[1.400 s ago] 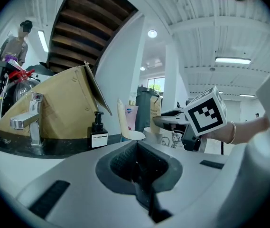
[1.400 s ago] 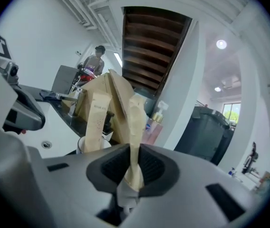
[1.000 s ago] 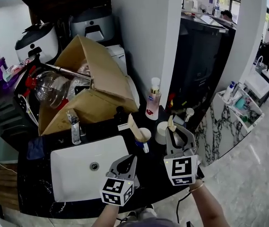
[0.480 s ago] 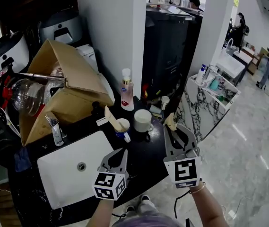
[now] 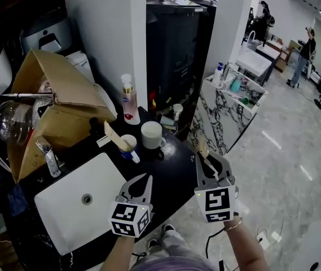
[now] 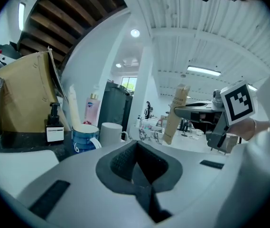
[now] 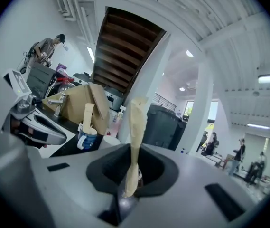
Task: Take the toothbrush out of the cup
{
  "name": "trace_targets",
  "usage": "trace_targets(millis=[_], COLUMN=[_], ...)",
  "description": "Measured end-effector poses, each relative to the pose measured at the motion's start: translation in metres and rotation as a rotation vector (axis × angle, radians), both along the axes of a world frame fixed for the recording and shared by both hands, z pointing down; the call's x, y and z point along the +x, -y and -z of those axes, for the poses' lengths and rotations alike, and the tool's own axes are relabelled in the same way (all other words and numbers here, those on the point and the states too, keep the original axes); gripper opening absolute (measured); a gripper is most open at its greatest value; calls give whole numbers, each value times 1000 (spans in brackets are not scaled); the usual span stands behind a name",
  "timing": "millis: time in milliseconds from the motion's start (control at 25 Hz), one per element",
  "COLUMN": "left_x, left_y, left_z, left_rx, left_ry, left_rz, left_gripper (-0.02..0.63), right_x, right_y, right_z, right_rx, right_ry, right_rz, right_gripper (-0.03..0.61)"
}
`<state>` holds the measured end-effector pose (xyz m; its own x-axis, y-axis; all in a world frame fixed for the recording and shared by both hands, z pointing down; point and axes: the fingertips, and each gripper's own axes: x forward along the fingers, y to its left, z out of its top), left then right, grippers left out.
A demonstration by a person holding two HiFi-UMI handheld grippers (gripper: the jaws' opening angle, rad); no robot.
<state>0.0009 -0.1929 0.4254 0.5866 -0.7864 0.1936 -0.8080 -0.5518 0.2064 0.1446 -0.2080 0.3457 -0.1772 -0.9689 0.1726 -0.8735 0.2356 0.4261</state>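
Observation:
My right gripper (image 5: 206, 154) is shut on a toothbrush in a beige paper wrapper (image 5: 203, 147), held past the counter's right edge over the floor. In the right gripper view the toothbrush (image 7: 135, 137) stands upright between the jaws of my right gripper (image 7: 131, 177). A blue cup (image 5: 128, 148) sits on the black counter with another wrapped toothbrush (image 5: 113, 135) leaning in it, well left of the right gripper. My left gripper (image 5: 147, 178) is shut and empty, just in front of the cup. The left gripper view shows the cup (image 6: 84, 137) ahead and the held toothbrush (image 6: 175, 113) off to the right.
A white mug (image 5: 151, 134) stands right of the blue cup. A white sink (image 5: 64, 205) with a faucet (image 5: 48, 157) fills the counter's left. A cardboard box (image 5: 58, 117) and a pink soap bottle (image 5: 128, 103) stand behind. A white pillar (image 5: 106, 38) rises at the back.
Both grippers have drawn back and to the right, away from the cup. The right gripper, still holding the wrapped toothbrush, has gone from over the counter to over the floor.

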Motion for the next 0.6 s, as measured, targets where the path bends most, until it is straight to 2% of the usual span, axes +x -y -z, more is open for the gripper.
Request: trace_targets(millis=[280,600], left_x=[-5,-28], left_y=[6,15], left_z=[-9,-19], left_rx=[-26,-62], left_ry=[-5,-14], left_rz=[14,87], left_gripper=[0,0], right_x=[-3,-38], right_y=[14,31], right_z=[-44,-87], right_rx=[-95,-206], right_ry=[-72,-134], right_rz=[-6,89], right_gripper=[43,49])
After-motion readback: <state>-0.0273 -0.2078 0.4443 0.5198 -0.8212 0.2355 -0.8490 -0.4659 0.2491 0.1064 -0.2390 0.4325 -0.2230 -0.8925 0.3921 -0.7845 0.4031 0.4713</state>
